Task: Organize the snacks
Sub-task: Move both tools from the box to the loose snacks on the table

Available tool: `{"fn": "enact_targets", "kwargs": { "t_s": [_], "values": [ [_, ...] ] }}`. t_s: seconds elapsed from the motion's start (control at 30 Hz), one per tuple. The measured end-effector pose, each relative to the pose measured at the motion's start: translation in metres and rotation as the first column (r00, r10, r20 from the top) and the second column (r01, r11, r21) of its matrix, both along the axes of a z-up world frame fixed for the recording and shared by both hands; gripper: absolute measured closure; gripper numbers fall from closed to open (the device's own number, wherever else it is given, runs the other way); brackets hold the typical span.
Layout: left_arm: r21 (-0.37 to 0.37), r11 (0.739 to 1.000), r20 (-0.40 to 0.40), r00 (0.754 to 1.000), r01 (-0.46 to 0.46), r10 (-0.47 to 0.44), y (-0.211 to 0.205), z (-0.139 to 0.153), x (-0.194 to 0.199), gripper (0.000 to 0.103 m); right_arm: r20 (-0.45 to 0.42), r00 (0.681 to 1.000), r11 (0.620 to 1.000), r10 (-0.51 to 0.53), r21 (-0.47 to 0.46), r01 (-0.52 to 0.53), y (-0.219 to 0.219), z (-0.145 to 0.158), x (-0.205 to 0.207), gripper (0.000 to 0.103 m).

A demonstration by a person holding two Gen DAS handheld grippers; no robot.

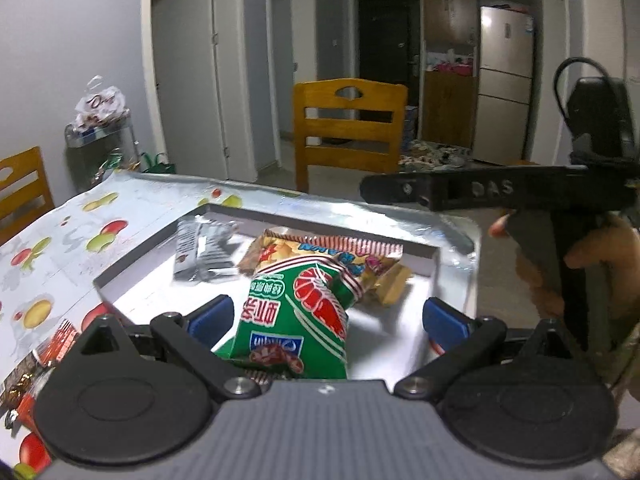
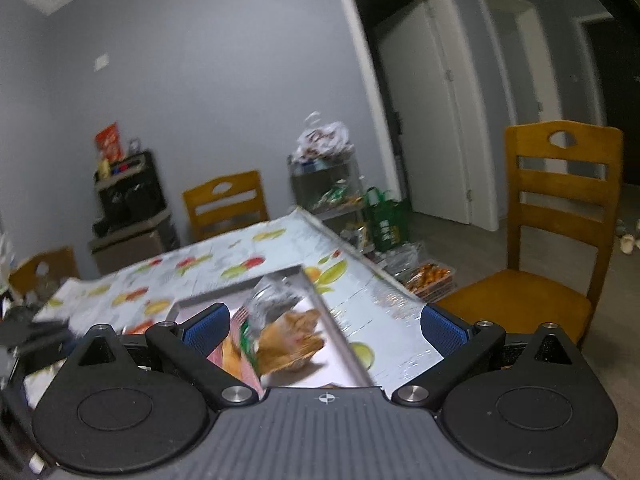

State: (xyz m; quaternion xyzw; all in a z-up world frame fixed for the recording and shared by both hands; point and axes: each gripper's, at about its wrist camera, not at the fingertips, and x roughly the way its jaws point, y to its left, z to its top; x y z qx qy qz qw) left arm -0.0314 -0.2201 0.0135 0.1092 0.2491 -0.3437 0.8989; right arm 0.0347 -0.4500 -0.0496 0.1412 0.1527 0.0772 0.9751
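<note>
Plainly wide open on the left gripper [image 1: 326, 316]: blue pads [image 1: 210, 316] spread to either side of the green snack bag [image 1: 296, 320] and, as far as can be told, touching neither flank. Leaves that bag propped at a tilt inside the white box [image 1: 424, 252], leaning on the striped yellow packet [image 1: 332, 250], with a silver packet [image 1: 202, 254] behind on the left and golden wrappers [image 1: 394, 280] on the right. Equally wide on the right gripper [image 2: 324, 324], gripping nothing, poised over the near corner of the box in a blurred view. Risks, by this reading, toppling the green bag if a pad clips it on the way out, since little more than the neighbouring packet props it up. Risks crushing the contents too, should the jaws close hard on so puffy a pack. Could also knock the two tools together, with the right one reaching across just beyond the far right wall of the box. Might shove the box itself, set close to the table corner [image 1: 476, 236] on a glossy fruit-print cloth [image 1: 80, 216], toward that edge. Offers open cloth to the left of the box, less on the right, where the table ends just beside the rim. Keeps more loose snacks [image 1: 52, 344] at the near left, and a wooden chair [image 1: 348, 120] well apart beyond the far side.
</note>
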Motion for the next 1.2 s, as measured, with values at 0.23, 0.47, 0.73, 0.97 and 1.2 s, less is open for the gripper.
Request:
{"fn": "enact_targets", "kwargs": {
  "t_s": [0.23,0.47,0.73,0.97,1.2],
  "values": [
    [-0.048,0.997,0.032,0.997,-0.065,0.067,0.033,0.024,-0.003,0.001,0.007,1.0,1.0,0.0,-0.011,0.0,0.005,0.007,0.001,0.0],
    [-0.066,0.978,0.085,0.976,-0.195,0.201,0.094,0.052,0.005,0.001,0.026,0.999,1.0,0.023,-0.019,-0.022,0.022,0.025,0.002,0.0],
    [-0.1,0.921,0.08,0.92,-0.376,0.384,0.165,0.069,0.035,0.001,0.037,0.995,0.991,0.096,-0.092,-0.093,0.064,0.044,0.003,0.0],
    [-0.144,0.851,0.02,0.859,-0.505,0.512,0.211,0.056,0.061,0.001,0.03,0.982,0.975,0.188,-0.127,-0.182,0.11,0.057,0.006,0.0],
    [-0.069,0.79,-0.035,0.792,-0.61,0.609,0.233,0.006,0.079,0.001,-0.046,0.946,0.924,0.321,-0.202,-0.324,0.174,0.051,0.018,0.0]
  ]
}}
